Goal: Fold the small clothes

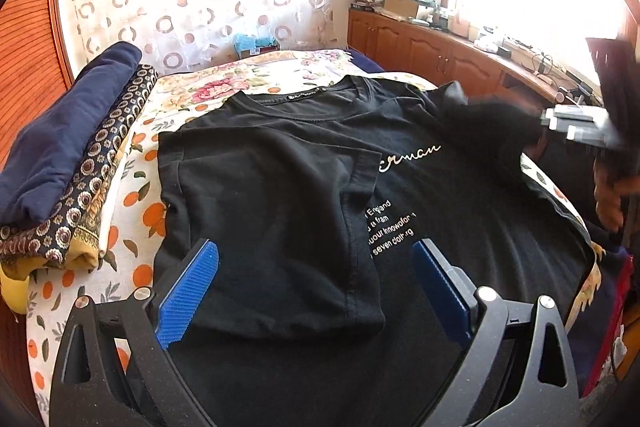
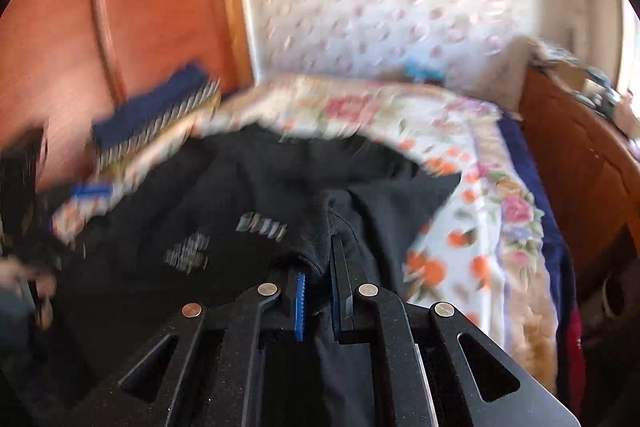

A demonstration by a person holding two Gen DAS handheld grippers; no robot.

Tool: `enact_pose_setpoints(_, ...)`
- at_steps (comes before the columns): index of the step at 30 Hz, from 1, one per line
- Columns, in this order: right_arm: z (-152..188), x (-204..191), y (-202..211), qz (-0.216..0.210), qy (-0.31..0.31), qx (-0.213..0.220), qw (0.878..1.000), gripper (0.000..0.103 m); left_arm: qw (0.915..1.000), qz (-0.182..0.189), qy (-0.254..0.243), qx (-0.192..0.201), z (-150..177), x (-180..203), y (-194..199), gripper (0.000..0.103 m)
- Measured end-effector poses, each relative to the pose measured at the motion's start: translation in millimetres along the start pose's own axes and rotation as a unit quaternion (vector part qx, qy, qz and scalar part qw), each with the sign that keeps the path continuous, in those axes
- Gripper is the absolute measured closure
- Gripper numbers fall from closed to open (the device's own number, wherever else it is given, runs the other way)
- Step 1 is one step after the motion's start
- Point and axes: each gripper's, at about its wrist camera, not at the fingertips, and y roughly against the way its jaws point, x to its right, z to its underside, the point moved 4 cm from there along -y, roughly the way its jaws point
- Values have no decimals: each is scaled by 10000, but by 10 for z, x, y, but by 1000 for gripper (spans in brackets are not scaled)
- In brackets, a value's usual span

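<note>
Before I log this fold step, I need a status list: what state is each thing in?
black T-shirt: flat on bed, one side folded over, other sleeve lifted.
left tool: open, empty, above the shirt.
right tool: shut on shirt fabric.
folded clothes stack: piled beside the shirt.

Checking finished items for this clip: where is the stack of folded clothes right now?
In the left wrist view the stack of folded clothes sits at the left edge of the floral bedsheet, just left of the black T-shirt, by the wooden panel.
</note>
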Motion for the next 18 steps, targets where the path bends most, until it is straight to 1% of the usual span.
enact_pose_setpoints(2,189,-54,-109,124,129,-361,9992,79,10000,33,0,-5,26,7,7,5)
enact_pose_setpoints(4,338,-7,-147,266,55,-554,9981,75,10000,77,5,19,32,25,27,5)
enact_pose_setpoints(6,469,108,-99,385,-75,-590,9975,73,9999,143,18,79,15,63,62,5)
enact_pose_setpoints(8,472,208,-64,465,-253,-560,9970,72,9997,191,23,153,-17,110,101,5)
enact_pose_setpoints(13,449,461,167,528,-762,-182,9955,72,9988,325,-33,355,-97,241,227,5)
enact_pose_setpoints(14,450,458,189,578,-858,-145,9945,72,9987,334,-51,373,-105,262,242,5)
enact_pose_setpoints(16,461,495,155,664,-991,-192,9927,72,9986,348,-83,379,-110,294,249,5)
enact_pose_setpoints(18,444,492,1,620,-1098,-298,9916,72,9987,347,-102,371,-99,312,246,5)
